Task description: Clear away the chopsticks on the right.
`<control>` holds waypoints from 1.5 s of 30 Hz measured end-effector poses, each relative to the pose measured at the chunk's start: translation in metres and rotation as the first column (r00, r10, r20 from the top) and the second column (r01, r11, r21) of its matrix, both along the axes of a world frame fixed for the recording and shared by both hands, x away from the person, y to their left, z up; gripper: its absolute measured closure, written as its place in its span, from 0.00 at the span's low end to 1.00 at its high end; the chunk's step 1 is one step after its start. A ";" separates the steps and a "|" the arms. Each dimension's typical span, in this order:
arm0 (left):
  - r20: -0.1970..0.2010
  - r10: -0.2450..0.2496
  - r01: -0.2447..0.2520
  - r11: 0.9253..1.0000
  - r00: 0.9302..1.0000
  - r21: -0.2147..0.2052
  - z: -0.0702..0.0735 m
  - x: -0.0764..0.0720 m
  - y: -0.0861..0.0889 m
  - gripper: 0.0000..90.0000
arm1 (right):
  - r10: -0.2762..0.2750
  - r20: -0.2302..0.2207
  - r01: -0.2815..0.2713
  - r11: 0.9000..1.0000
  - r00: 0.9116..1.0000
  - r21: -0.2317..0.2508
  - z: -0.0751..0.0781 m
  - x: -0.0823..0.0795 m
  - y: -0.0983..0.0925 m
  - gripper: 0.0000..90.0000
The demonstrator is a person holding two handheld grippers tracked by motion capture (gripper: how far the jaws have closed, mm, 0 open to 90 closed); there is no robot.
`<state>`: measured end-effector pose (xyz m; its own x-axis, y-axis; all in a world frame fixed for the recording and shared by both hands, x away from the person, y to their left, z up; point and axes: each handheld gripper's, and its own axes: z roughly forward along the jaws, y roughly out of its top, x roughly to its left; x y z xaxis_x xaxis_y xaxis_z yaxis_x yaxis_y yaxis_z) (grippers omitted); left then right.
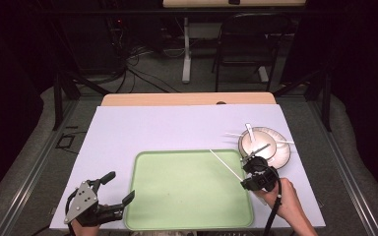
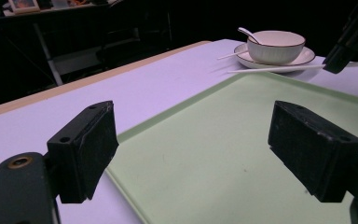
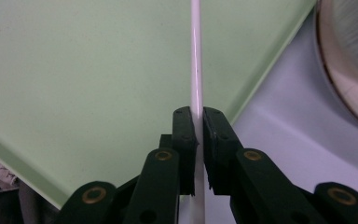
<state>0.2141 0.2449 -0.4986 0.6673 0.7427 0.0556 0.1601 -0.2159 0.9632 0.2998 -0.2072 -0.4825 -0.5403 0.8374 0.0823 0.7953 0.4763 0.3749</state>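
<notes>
slim white chopstick (image 3: 196,60), flat green tray (image 3: 74,70), R tongs (image 3: 198,135) clamped

chopstick (image 3: 196,56): white, smooth, glossy, looks like plastic
tray (image 1: 187,216): pale green, matt, smooth plastic look
bowl (image 2: 275,45): cream, glossy glazed ceramic look, dark rim line
plate (image 2: 247,59): same glossy glaze
table cover (image 1: 142,128): lilac, matt, smooth
right gripper (image 3: 199,140): black matt pads, brass-coloured rivets
</notes>
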 end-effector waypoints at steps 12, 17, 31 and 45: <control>0.002 0.000 0.000 1.000 1.000 -0.007 0.000 -0.001 0.001 0.17 | -0.136 -0.018 0.137 0.990 0.990 0.017 -0.028 0.004 0.009 0.93; 0.001 0.000 0.000 1.000 1.000 -0.005 0.000 0.000 0.001 0.17 | -0.128 -0.031 0.129 0.992 0.991 0.004 -0.036 0.003 0.018 0.93; 0.003 0.000 0.000 1.000 1.000 -0.007 0.000 -0.001 0.001 0.17 | -0.074 -0.025 0.073 0.997 0.997 -0.024 -0.042 0.002 0.028 0.72; 0.001 0.000 0.000 1.000 1.000 0.002 0.000 0.000 0.000 0.17 | 0.100 0.136 -0.107 0.994 0.986 0.040 0.001 -0.002 0.001 0.17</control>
<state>0.2138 0.2450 -0.4987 0.6673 0.7425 0.0577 0.1594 -0.2181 0.9628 0.2980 -0.2057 -0.4818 -0.6326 0.7734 0.0412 0.6840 0.5329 0.4982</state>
